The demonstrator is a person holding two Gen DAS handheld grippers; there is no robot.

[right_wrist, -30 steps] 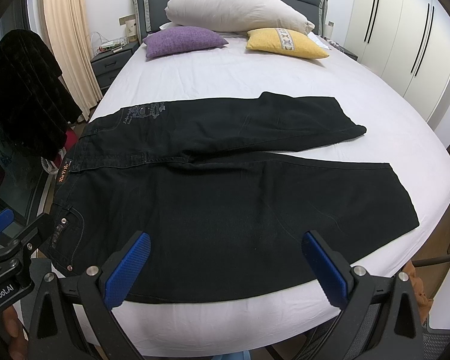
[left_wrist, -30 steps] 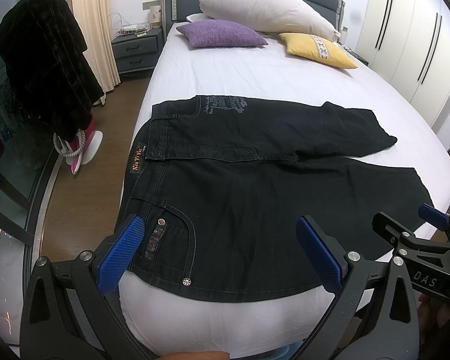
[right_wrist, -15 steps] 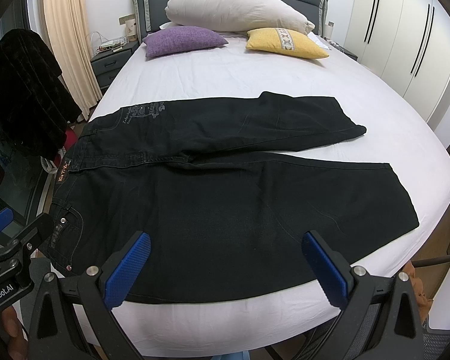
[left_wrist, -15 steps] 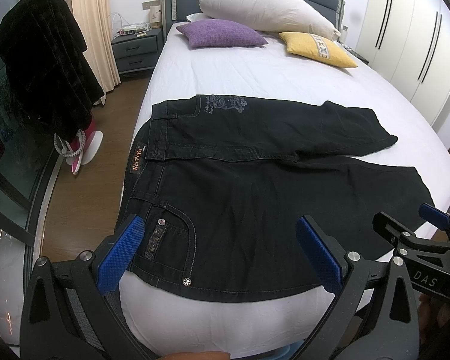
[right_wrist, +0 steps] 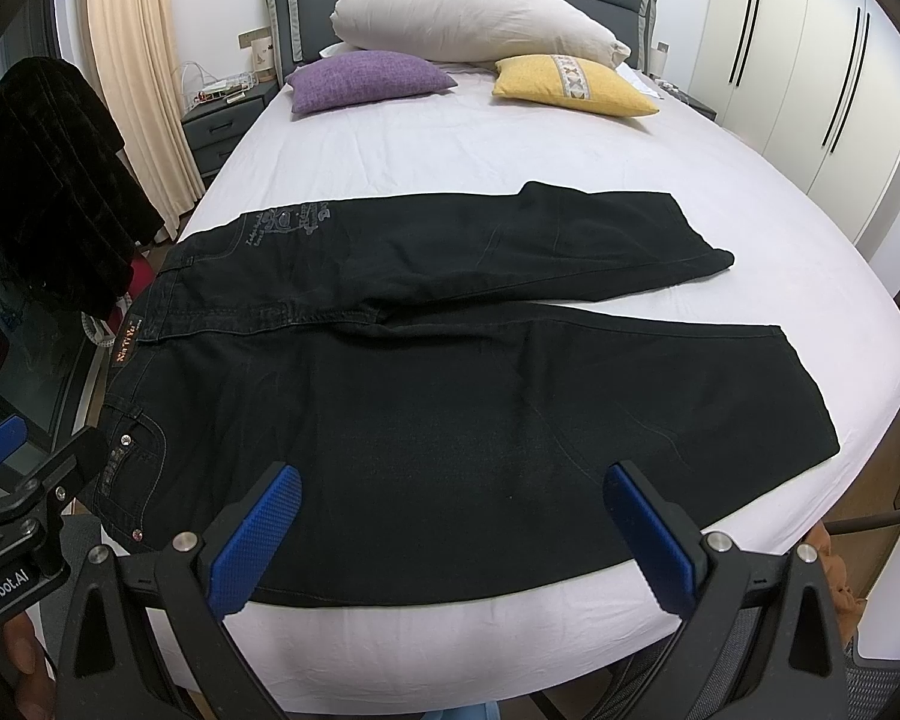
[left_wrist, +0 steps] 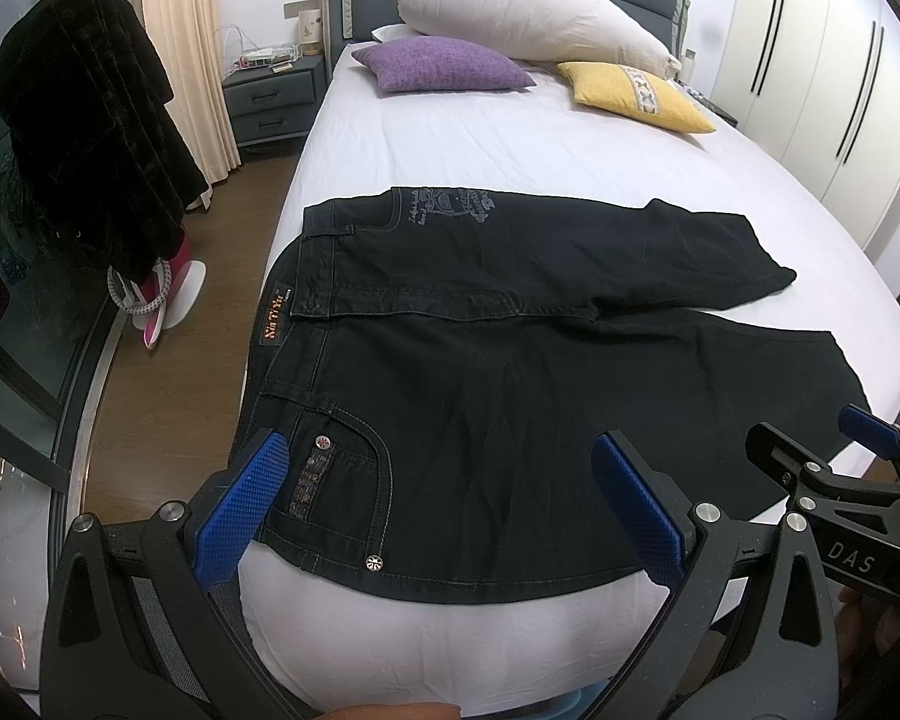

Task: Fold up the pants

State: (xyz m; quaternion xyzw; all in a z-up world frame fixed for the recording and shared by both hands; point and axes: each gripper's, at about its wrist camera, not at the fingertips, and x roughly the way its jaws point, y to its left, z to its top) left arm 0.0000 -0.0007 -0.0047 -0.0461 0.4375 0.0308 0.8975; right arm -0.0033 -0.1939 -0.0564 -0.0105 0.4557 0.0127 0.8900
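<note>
My left gripper (left_wrist: 444, 510) and right gripper (right_wrist: 456, 531) are both spread wide, holding nothing, near the black pants (right_wrist: 450, 372) lying flat on the bed (right_wrist: 510, 144).

black left gripper (left_wrist: 441, 504), blue ribbed jaws, silver screws, "das" marking

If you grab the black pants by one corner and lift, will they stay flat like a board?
Probably not. The black denim pants lie limp, following the curved edge of the white-sheeted bed, so they would likely droop and hang. The thick stitched waistband suggests some weight, so a corner pinched in one tool might slip.
</note>
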